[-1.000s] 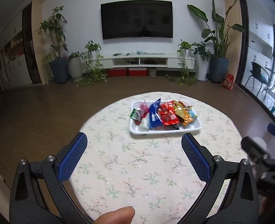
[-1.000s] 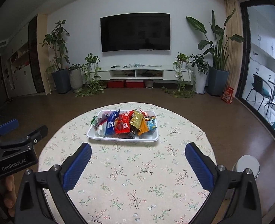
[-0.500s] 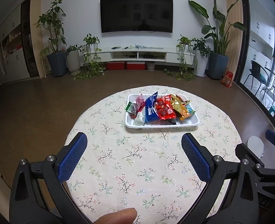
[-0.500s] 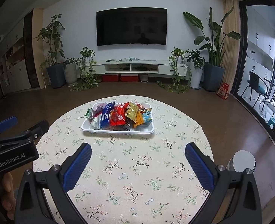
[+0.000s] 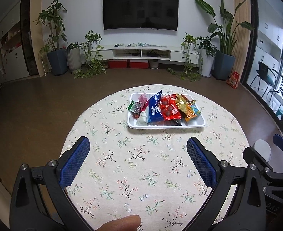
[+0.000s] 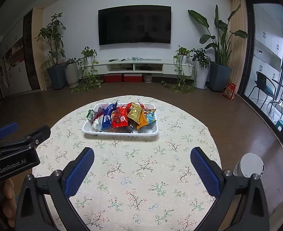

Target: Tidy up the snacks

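Your right wrist camera catches one clear label: "GenRobot.AI" in pale letters on the black body of your left gripper (image 6: 16, 148). In the left wrist view, a few pale characters sit on the body of your right gripper (image 5: 272, 209), cut off and unreadable. Print on the snack packets (image 6: 120, 117) in the white tray (image 6: 122, 133) is too small to make out.

soft daylight is coming in through the glass doors (image 5: 276, 73) on the right, leaving the room evenly lit and a little dim toward the left. the white wall (image 6: 183, 28) is glowing mildly. both pictures are staying sharp at the middle, while fisheye bending is curving the edges and dark vignetting is filling the corners.
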The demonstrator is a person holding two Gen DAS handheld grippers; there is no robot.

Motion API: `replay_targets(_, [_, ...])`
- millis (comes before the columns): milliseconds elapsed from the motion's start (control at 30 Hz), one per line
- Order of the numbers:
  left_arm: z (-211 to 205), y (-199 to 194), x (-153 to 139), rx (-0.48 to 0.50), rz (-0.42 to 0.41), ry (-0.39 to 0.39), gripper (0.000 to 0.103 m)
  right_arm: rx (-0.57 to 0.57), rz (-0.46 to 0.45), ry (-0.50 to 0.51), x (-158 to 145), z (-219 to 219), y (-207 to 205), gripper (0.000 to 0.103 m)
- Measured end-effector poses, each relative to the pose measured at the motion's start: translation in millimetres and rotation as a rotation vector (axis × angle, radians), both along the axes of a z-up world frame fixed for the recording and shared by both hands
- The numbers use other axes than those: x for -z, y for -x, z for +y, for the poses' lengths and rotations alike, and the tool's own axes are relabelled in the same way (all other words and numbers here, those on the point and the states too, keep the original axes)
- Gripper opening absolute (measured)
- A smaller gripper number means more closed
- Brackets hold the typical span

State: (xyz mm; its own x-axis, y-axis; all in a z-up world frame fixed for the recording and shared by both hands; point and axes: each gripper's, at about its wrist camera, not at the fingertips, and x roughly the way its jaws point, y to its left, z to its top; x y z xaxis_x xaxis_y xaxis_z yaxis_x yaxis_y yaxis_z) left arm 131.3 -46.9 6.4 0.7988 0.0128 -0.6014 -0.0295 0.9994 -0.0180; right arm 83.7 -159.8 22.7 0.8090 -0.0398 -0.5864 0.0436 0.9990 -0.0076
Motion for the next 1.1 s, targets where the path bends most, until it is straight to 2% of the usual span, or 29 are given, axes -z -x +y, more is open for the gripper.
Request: replay_targets(1100, [-0.3,-4.4,9.7,0.006,0.022,0.011,0.102,0.001,0.011,-0.001,1.5,-3.8,-0.4,0.102])
